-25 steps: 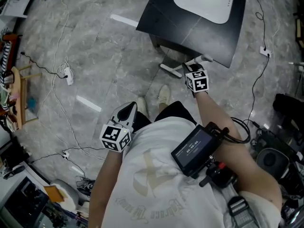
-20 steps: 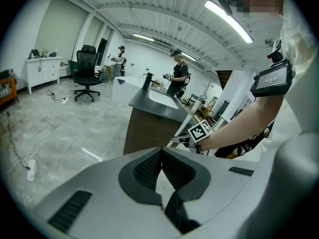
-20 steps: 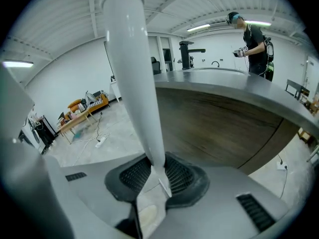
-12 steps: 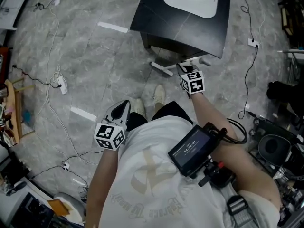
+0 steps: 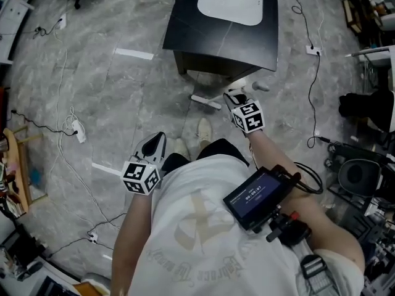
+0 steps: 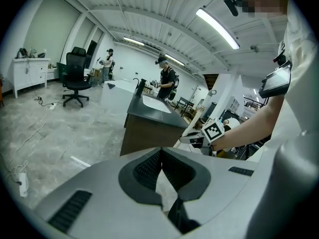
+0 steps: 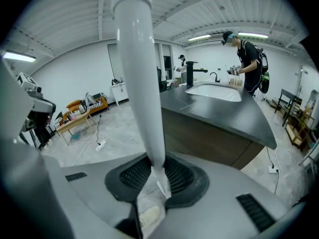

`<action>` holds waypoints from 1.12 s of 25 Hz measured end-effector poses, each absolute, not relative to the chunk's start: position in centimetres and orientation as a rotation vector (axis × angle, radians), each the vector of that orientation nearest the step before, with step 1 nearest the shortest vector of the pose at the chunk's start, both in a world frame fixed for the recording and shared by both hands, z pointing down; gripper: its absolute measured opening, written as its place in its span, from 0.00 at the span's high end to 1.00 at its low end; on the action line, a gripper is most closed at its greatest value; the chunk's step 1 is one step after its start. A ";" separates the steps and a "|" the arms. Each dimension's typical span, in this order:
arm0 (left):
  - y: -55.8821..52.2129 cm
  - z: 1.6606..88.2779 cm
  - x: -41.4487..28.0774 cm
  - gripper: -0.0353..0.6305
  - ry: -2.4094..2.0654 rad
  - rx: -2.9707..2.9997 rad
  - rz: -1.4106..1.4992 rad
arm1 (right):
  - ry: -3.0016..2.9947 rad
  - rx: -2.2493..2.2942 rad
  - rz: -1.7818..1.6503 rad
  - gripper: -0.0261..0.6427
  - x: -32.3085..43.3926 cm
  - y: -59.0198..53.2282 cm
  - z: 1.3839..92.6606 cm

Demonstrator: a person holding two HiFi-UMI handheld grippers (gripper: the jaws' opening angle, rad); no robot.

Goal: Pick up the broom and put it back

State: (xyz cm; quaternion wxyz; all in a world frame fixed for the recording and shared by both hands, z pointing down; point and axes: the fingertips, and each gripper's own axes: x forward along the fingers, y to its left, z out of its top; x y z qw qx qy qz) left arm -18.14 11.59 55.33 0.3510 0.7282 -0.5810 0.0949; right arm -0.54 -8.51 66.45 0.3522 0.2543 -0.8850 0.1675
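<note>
The broom shows only as a white handle (image 7: 139, 83), and its head is out of sight. My right gripper (image 7: 157, 166) is shut on this handle, which rises from the jaws past the top of the right gripper view. In the head view the handle (image 5: 205, 102) sticks out on both sides of the right gripper (image 5: 236, 97), just in front of the dark counter. My left gripper (image 5: 152, 148) hangs lower left beside the person's body. Its pads meet at the tips in the left gripper view (image 6: 161, 156), with nothing between them.
A black counter (image 5: 203, 39) with a white sink (image 5: 231, 2) stands straight ahead. Cables and a power strip (image 5: 75, 127) lie on the grey floor at left. Dark equipment (image 5: 361, 177) crowds the right side. A person (image 7: 246, 59) stands at the counter's far end.
The right gripper has lifted, carrying the white handle up in front of the counter's edge. The left gripper has shifted a little, still shut on nothing.
</note>
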 end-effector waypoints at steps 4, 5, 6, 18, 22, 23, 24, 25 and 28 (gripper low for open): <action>12.0 55.5 -18.5 0.93 -1.480 1.916 0.242 | -2.309 0.664 0.421 0.81 -0.4 -6.9 64.7; 12.1 55.6 -18.6 0.93 -1.473 1.925 0.242 | -2.315 0.668 0.418 0.81 -0.4 -6.5 64.2; 12.2 55.6 -18.7 0.93 -1.465 1.933 0.241 | -2.321 0.673 0.415 0.81 -0.5 -6.1 63.7; 12.9 55.1 -19.3 0.93 -1.374 2.043 0.247 | -2.428 0.760 0.387 0.82 -1.0 -2.6 57.0; 12.8 54.3 -19.3 0.93 -1.345 2.092 0.252 | -2.474 0.794 0.363 0.82 -1.3 -1.4 54.1; 12.7 53.9 -19.3 0.93 -1.338 2.107 0.252 | -2.488 0.800 0.355 0.82 -1.4 -1.2 53.4; 12.7 53.6 -19.2 0.93 -1.330 2.123 0.252 | -2.503 0.804 0.346 0.82 -1.5 -0.9 52.6; 12.6 53.4 -19.0 0.93 -1.322 2.138 0.254 | -2.518 0.808 0.337 0.82 -1.5 -0.6 51.8; 12.5 52.8 -18.3 0.93 -1.300 2.172 0.262 | -2.555 0.826 0.321 0.82 -1.1 0.3 49.6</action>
